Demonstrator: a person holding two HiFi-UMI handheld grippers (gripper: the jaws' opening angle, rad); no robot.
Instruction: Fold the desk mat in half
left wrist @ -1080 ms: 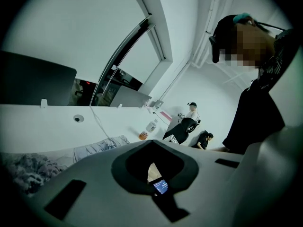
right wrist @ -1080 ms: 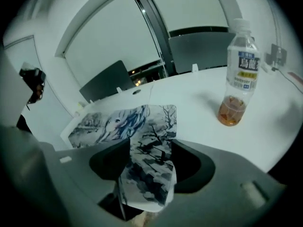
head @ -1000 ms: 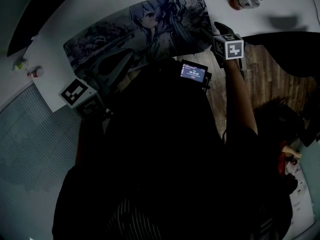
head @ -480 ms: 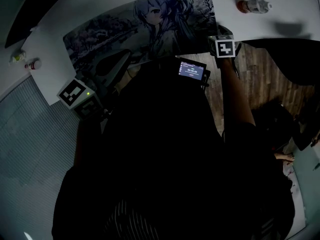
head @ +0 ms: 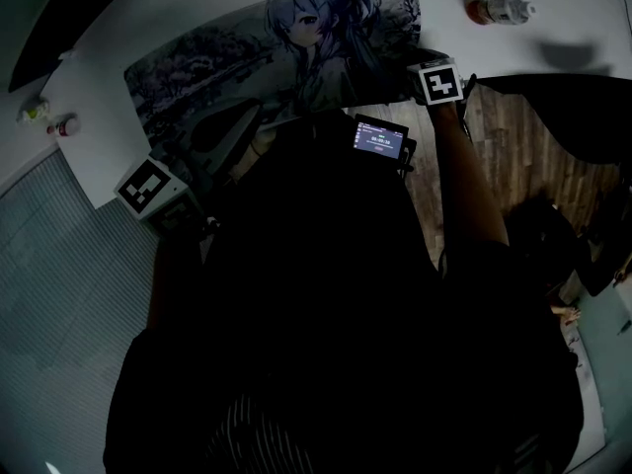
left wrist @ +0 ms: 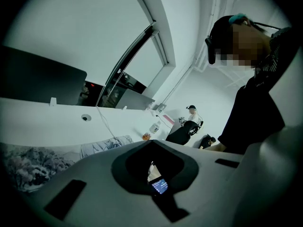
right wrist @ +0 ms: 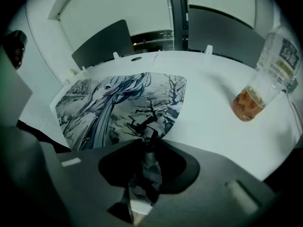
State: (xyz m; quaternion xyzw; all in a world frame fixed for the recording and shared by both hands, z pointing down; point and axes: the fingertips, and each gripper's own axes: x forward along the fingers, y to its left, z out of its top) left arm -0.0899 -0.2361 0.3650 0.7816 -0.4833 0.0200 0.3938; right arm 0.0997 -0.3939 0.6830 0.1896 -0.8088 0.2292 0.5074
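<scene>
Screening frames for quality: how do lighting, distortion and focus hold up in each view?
Head view: dim, the person's dark clothing a near-black mass, desk mat readable. Left gripper view: heavy fisheye, black vignette, straight edges bent. Right gripper view: white desk bowed, bottle stretched at the rim, mat corner soft between the closing right tongs.

An office: long white desks (right wrist: 208, 103) with dark divider screens (right wrist: 102, 44).

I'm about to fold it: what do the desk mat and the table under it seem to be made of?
The desk mat looks cloth-topped and matte: no glare on the print, near corner bending softly. The table looks hard and smooth, a flat seamless white top, maybe laminate.
</scene>
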